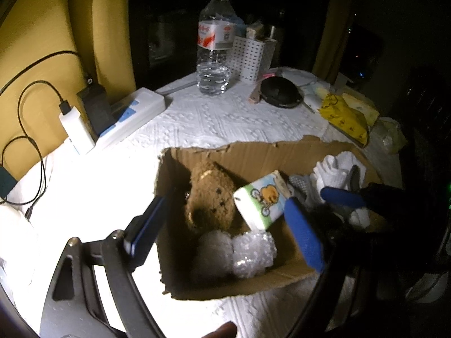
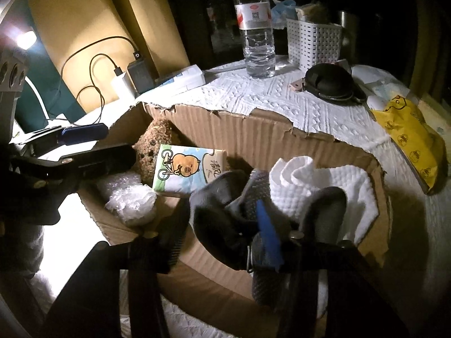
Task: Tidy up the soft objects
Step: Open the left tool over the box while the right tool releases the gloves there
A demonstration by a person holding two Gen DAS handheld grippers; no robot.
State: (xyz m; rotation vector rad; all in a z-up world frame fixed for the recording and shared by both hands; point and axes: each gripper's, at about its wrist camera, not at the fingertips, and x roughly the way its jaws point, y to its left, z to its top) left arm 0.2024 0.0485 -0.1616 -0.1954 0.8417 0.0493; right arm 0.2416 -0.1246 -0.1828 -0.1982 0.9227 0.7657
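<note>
A torn cardboard box (image 1: pixel 197 287) (image 2: pixel 253 138) stands on the white table. Inside lie a brown plush bear (image 1: pixel 211 197) (image 2: pixel 153 143), a tissue pack with a cartoon print (image 1: pixel 262 200) (image 2: pixel 188 169), bubble wrap (image 1: pixel 251 253) (image 2: pixel 132 202), a white cloth (image 1: pixel 335 171) (image 2: pixel 298 186) and a dark grey sock (image 2: pixel 222 214). My left gripper (image 1: pixel 225 231) is open, its fingers astride the box's near wall, empty. My right gripper (image 2: pixel 220 242) is over the box's right end, shut on the grey sock; it also shows in the left wrist view (image 1: pixel 346 197).
A water bottle (image 1: pixel 214 42) (image 2: pixel 256 28), a white basket (image 1: pixel 251 56) (image 2: pixel 313 42), a black pouch (image 1: pixel 279 91) (image 2: pixel 329 81) and a yellow packet (image 1: pixel 346 118) (image 2: pixel 408 138) stand behind the box. A power strip with chargers (image 1: pixel 112 118) (image 2: pixel 157 79) lies at the left.
</note>
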